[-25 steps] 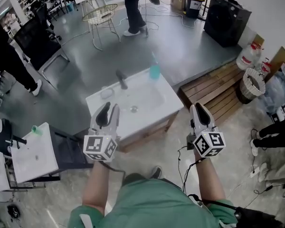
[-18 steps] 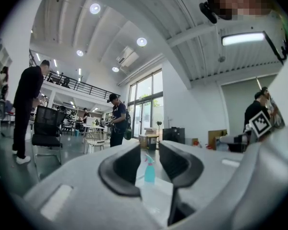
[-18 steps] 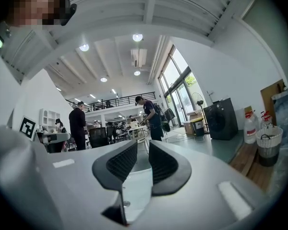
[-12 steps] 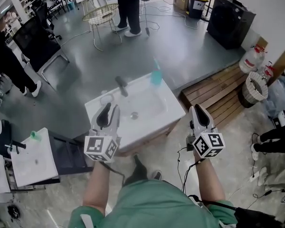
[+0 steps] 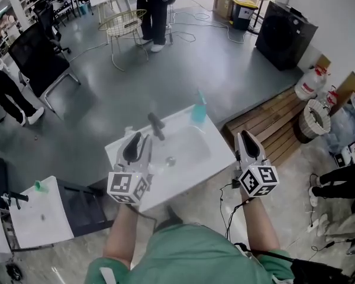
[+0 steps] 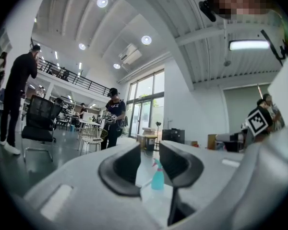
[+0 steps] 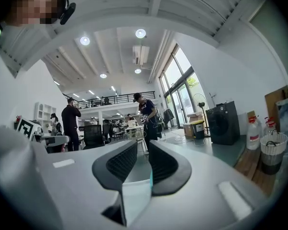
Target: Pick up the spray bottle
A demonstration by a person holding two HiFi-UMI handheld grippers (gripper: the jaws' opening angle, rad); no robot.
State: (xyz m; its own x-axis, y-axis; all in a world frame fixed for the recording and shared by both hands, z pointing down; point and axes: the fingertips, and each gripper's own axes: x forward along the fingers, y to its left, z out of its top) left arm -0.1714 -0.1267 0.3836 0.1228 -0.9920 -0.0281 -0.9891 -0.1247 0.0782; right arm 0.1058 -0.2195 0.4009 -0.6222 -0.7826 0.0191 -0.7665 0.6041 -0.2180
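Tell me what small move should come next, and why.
Probably move the right gripper forward toward the bottle: it stands at the sink's far right corner, well ahead, and this gripper's fingers are apart and empty.

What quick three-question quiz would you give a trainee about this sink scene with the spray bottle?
1. Short answer: what colour is the spray bottle on the sink?
2. Multiple choice: where does the spray bottle stand? A) at the sink's far right corner; B) down inside the basin; C) on the floor.
3. True or false: the left hand-held gripper is shut on the spray bottle.

Key: 1. teal. 2. A. 3. False: its jaws stand apart with nothing held, and the bottle is well ahead of them.
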